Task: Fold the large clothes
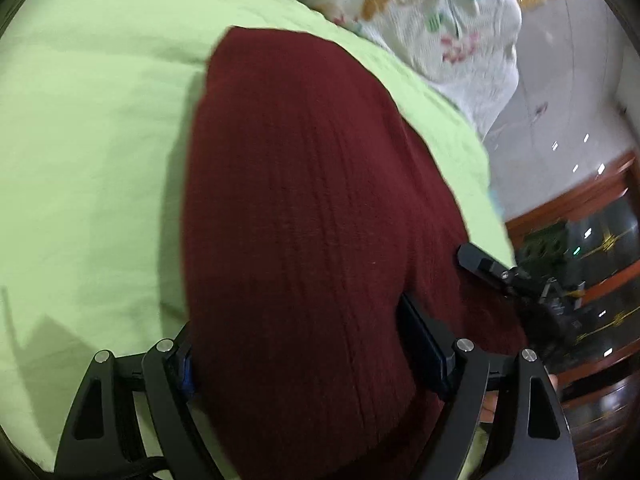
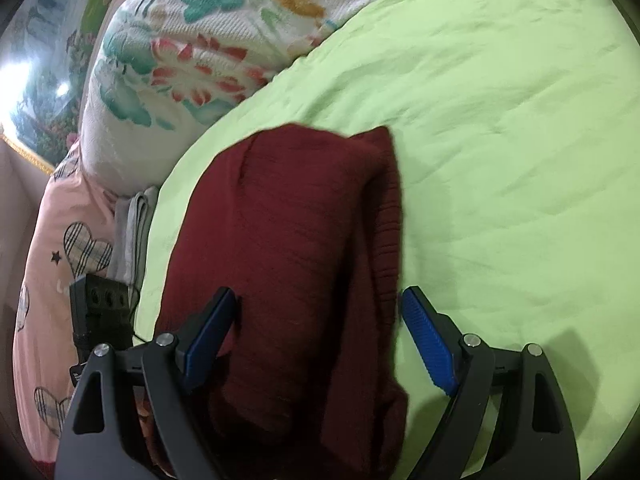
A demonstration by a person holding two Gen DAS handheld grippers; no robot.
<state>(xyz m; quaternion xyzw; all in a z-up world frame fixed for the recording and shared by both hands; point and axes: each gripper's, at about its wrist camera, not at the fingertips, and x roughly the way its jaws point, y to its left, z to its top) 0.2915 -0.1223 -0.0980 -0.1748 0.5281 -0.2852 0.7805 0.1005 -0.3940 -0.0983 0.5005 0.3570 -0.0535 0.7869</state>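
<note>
No readable text, label, brand or number anywhere in either view.

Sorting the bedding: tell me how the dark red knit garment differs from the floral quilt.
The red knit garment is plain, ribbed and lies folded flat on the green sheet; the floral quilt is white with printed flowers and bunched in a puffy heap at the sheet's edge. Both are soft textiles on the bed.

Left gripper [image 1: 308,344]: black linkage arms with triangular cut-outs and silver pivot screws, lower frame; a black cable runs at lower left. Right gripper [image 2: 320,340]: identical black arms and silver screws, with blue ribbed pads [image 2: 428,340].
</note>
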